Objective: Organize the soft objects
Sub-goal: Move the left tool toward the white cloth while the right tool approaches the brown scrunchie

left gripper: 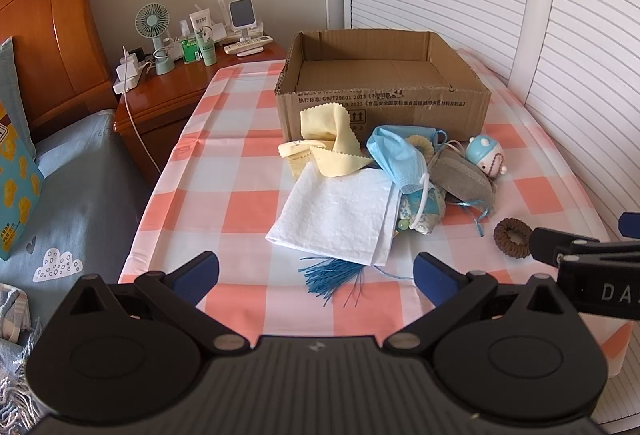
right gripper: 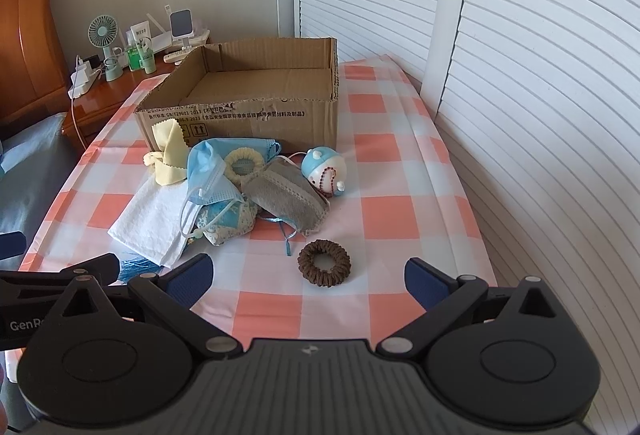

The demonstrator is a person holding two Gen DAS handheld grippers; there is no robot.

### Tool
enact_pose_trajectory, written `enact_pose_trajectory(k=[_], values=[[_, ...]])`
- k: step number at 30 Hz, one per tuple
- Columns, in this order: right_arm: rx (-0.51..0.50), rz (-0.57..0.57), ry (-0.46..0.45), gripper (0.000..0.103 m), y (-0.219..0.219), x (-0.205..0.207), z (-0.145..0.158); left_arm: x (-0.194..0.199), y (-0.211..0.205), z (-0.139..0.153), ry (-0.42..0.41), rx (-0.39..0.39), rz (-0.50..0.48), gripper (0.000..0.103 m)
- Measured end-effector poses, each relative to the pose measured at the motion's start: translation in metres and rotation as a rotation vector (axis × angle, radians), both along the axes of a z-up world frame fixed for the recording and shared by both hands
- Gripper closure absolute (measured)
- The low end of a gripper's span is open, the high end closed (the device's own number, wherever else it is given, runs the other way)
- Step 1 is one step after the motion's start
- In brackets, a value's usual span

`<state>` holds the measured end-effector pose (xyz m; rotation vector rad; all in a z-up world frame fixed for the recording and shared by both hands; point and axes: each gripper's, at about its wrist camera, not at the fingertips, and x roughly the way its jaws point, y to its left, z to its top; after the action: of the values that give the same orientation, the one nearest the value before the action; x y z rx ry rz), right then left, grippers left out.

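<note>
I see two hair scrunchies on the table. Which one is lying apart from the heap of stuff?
The brown scrunchie. It lies flat on the checked cloth by itself, nearest the right gripper. The pale yellow scrunchie is tucked into the pile against the blue face mask.

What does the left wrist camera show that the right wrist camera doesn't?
Only the left wrist view shows the bed's cloud-print cover and the blue tassel in full. Only the right wrist view shows the brown scrunchie whole, in front of the open right gripper. Both share the empty cardboard box, white cloth, blue mask and the open left gripper.
</note>
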<state>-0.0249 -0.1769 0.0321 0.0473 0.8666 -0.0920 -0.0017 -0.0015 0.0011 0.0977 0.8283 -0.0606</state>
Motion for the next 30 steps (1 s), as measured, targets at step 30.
enact_pose_trajectory(k=[30], values=[[-0.002,0.020,-0.035,0.000,0.0001,0.0026,0.0027,0.0064,-0.0016,-0.0010,0.003,-0.025,-0.004,0.001]])
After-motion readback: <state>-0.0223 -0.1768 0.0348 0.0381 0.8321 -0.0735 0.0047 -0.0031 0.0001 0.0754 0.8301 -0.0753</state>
